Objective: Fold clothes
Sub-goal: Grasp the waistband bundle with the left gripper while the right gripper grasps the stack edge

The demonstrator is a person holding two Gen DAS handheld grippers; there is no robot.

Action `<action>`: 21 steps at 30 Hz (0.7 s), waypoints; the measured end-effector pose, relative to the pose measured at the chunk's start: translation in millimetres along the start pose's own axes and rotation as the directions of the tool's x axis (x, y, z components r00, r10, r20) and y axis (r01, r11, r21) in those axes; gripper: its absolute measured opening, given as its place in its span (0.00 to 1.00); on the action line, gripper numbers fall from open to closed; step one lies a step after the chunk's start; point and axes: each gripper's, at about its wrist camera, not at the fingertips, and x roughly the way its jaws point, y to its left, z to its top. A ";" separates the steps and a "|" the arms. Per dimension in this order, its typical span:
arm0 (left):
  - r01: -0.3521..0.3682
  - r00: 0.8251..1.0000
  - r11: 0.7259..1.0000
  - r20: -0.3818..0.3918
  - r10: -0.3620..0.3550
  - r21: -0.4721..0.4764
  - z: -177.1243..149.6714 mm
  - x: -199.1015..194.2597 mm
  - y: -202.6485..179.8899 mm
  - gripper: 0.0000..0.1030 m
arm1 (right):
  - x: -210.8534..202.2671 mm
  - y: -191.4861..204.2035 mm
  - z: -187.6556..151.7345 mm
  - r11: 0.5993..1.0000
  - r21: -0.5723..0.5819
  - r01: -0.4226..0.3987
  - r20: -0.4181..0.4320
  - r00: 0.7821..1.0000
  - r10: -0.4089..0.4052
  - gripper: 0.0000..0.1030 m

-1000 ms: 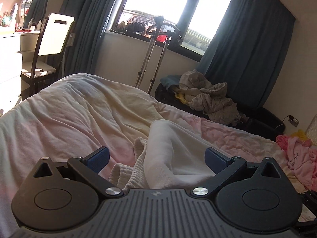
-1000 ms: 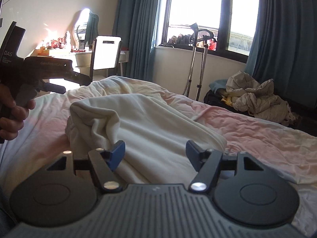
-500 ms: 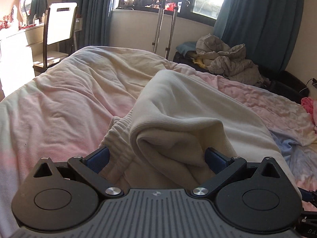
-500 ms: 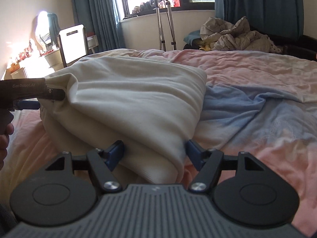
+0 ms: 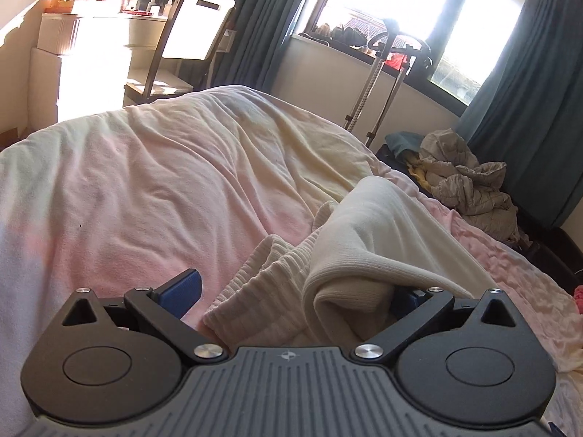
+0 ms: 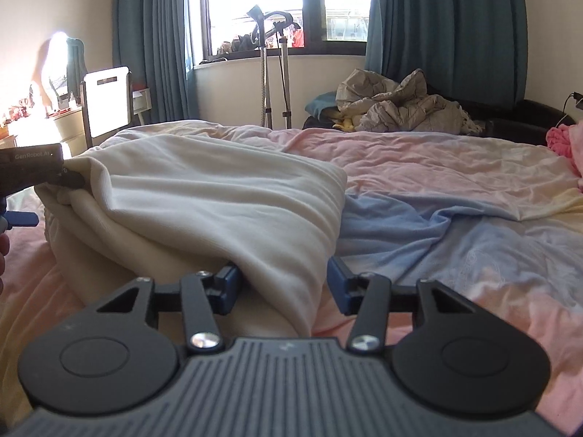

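On the bed (image 6: 455, 167), the cream garment (image 6: 218, 196) lies bunched over the pink duvet. My left claw (image 5: 291, 291) gapes wide with ribbed cloth between its fingers; my right claw (image 6: 282, 284) stands open too, a fold draped between.

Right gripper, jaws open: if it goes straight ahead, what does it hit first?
The right gripper would probably meet the cream garment at once; its folded edge already lies between the open jaws. Contact is unclear.

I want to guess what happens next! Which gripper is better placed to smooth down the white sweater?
Probably the right gripper. Its open jaws straddle the cream sweater's near corner, low over the bedspread. The left gripper is open around a bunched, ribbed edge.
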 end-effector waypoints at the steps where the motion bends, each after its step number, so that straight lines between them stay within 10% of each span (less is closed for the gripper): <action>1: -0.004 1.000 1.000 0.014 0.004 -0.001 0.0 0.0 -0.4 1.00 | 1.4 -1.5 -0.9 1.000 0.007 -0.001 -0.004 1.000 0.001 0.50; 6: -0.020 0.996 1.000 0.086 0.021 -0.013 0.5 -1.1 -1.2 0.91 | 2.5 -11.1 -1.8 0.997 0.068 -0.021 -0.004 1.000 0.021 0.40; 13: 0.105 0.985 0.994 0.142 -0.102 -0.012 1.9 -12.4 -4.9 0.24 | -13.6 1.7 1.3 1.000 -0.021 -0.004 0.067 0.998 0.005 0.08; 21: 0.102 0.990 0.991 0.109 -0.092 -0.090 4.1 -7.0 7.3 0.22 | -8.5 4.2 1.3 0.998 -0.045 -0.045 0.014 0.999 0.045 0.06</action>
